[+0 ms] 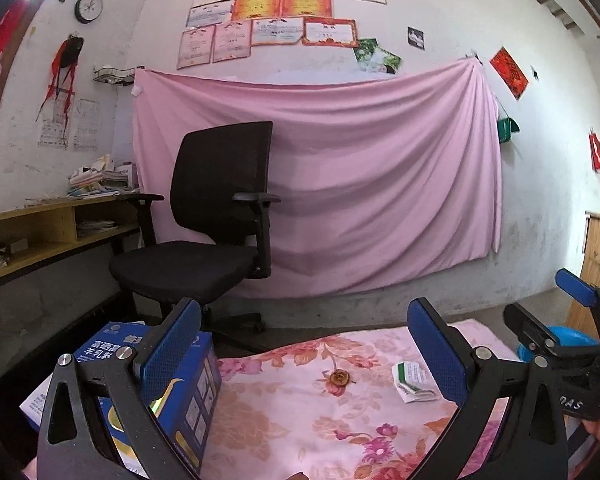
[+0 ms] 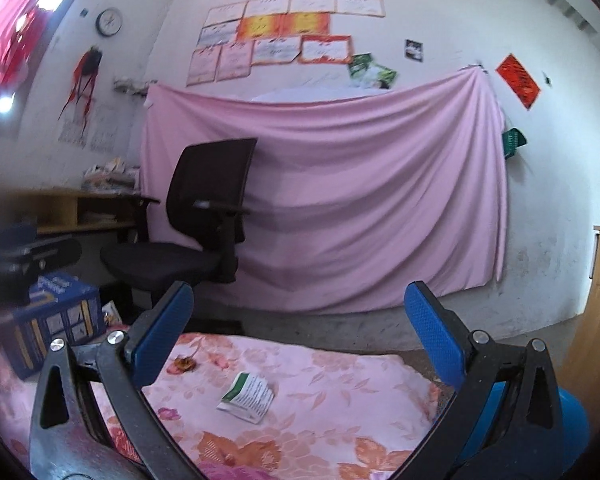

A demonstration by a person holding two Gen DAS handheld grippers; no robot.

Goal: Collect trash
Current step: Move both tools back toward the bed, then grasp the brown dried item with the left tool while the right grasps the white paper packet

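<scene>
a pink floral cloth is carrying a blue cardboard box at nine o'clock. a green-white crumpled wrapper is lying centrally, a dried orange peel at eleven o'clock. left gripper and right gripper are hovering, jaws apart, empty.

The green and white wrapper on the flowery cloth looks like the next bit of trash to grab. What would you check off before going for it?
1. Right gripper open and empty: ok.
2. Left gripper open and empty: ok.
3. Wrapper in plain sight, nothing on top of it: ok.
4. Wrapper between the right gripper's fingers in its view: ok, though the gripper is not yet down at it.
5. Dried orange scrap clear of the wrapper: ok, they lie apart.
6. Bin ready: cannot tell; a blue container shows at the right, its opening hidden.
</scene>
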